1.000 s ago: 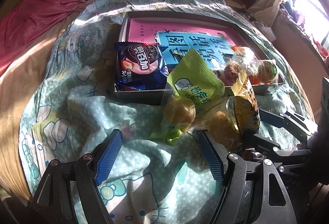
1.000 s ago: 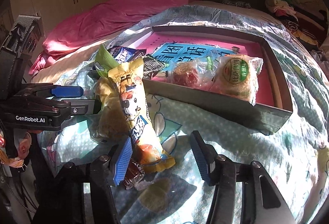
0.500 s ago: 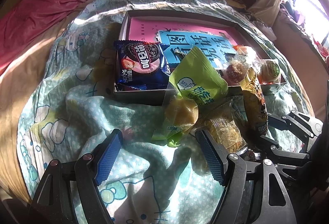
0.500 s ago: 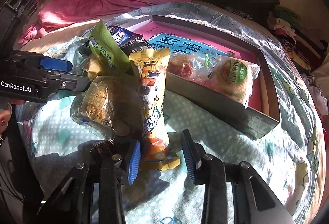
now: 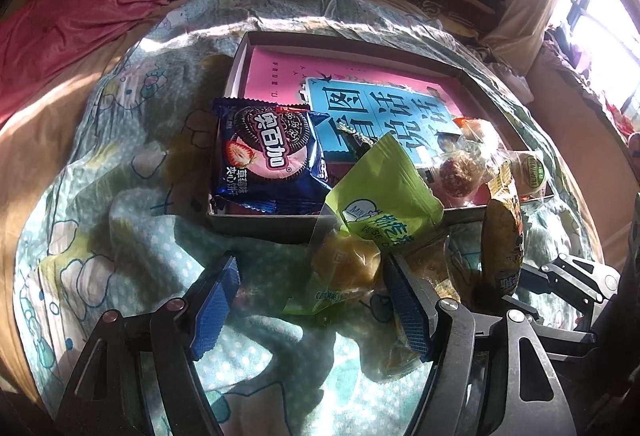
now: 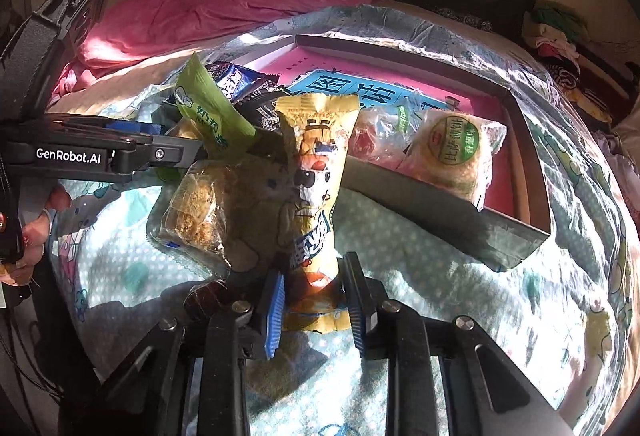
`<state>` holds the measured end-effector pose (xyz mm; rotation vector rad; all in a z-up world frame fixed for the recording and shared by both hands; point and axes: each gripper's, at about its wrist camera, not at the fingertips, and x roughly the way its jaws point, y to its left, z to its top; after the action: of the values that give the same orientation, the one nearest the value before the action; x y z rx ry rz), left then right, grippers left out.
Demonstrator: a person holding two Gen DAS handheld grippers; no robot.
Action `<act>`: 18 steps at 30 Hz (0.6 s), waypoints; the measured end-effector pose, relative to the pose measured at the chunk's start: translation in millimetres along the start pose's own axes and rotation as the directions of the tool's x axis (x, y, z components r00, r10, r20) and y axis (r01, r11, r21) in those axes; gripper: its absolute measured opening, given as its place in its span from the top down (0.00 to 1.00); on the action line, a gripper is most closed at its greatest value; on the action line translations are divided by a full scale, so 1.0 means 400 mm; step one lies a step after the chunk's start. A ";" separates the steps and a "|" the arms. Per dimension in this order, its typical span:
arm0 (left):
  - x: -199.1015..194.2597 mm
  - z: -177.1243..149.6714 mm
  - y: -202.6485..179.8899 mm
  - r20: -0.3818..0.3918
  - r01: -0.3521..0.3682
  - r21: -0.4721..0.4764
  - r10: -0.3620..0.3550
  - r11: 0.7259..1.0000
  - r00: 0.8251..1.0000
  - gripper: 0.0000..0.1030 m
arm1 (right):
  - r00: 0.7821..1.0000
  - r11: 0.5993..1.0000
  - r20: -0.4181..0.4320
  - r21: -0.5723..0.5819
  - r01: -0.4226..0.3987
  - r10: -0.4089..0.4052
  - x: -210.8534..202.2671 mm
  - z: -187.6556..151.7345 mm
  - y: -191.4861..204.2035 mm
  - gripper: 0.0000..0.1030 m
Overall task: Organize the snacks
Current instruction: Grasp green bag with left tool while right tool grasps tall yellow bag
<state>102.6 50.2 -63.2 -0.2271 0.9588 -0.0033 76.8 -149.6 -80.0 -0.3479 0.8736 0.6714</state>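
- Clearly, the right gripper (image 6: pixel 314 302) has its fingers (image 6: pixel 274 312) pinching the yellow pack (image 6: pixel 316 172) near its bottom seam, so the pack stands upright in front of the box (image 6: pixel 448 204).
- Gripping low on the seam leaves most of the pack free; it looks soft and crinkly, so it may sag or slip if swung fast.
- From the left wrist view, the left gripper (image 5: pixel 310 306) has its fingers spread wide and holds nothing; one finger (image 5: pixel 408 306) sits just beside the green pack (image 5: pixel 384 192).
- That green pack leans over the box's near wall, half in and half out, with a yellow cake (image 5: pixel 346 260) under it on the blanket (image 5: pixel 132 236).
- A crumbly clear bag (image 6: pixel 196 208) lies on the blanket just beside the yellow pack, still outside the box.
- Inside the box, the Oreo pack (image 5: pixel 266 154) lies flat in the near left corner, and the round pastries (image 6: pixel 456 152) are grouped at the near right corner, on a pink and blue book (image 5: pixel 384 104).
- Likely the snacks are being gathered into the box, with several on the blanket still to go.
- Next the yellow pack probably needs carrying over the near wall to a bare spot.
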 end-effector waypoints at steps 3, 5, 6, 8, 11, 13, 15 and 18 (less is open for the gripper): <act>0.020 0.003 -0.008 -0.022 0.006 -0.003 -0.006 1.000 1.000 0.45 | 1.000 1.000 -0.008 0.009 -0.010 0.010 0.010 0.001 -0.005 0.73; 0.027 -0.001 -0.017 -0.025 0.002 0.015 -0.002 1.000 1.000 0.50 | 1.000 1.000 -0.013 0.021 -0.020 0.020 0.016 0.000 -0.009 0.73; 0.028 -0.003 -0.021 -0.022 0.001 0.024 0.000 1.000 1.000 0.52 | 1.000 0.999 -0.014 0.026 -0.025 0.025 0.018 0.001 -0.012 0.73; 0.027 -0.003 -0.019 -0.018 0.012 0.026 -0.012 1.000 1.000 0.57 | 0.999 0.999 -0.012 0.037 -0.034 0.035 0.021 0.003 -0.017 0.73; 0.019 -0.005 -0.008 -0.012 0.037 0.011 -0.037 0.999 0.999 0.60 | 0.999 0.997 -0.004 0.060 -0.054 0.054 0.018 0.005 -0.027 0.73; 0.009 -0.007 0.000 -0.002 0.050 0.006 -0.050 0.999 0.999 0.67 | 0.998 0.994 0.010 0.085 -0.070 0.070 0.010 0.006 -0.036 0.73; -0.003 -0.010 0.008 0.004 0.068 -0.003 -0.068 0.998 0.998 0.67 | 0.996 0.990 0.025 0.108 -0.088 0.086 0.000 0.007 -0.044 0.73; -0.022 -0.014 0.010 0.015 0.086 0.000 -0.086 0.996 0.996 0.67 | 0.994 0.986 0.055 0.129 -0.105 0.098 -0.019 0.010 -0.054 0.73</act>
<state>92.5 54.0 -59.8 -0.2686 0.9335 -0.0803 90.2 -166.3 -71.3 -0.1691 0.8887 0.7096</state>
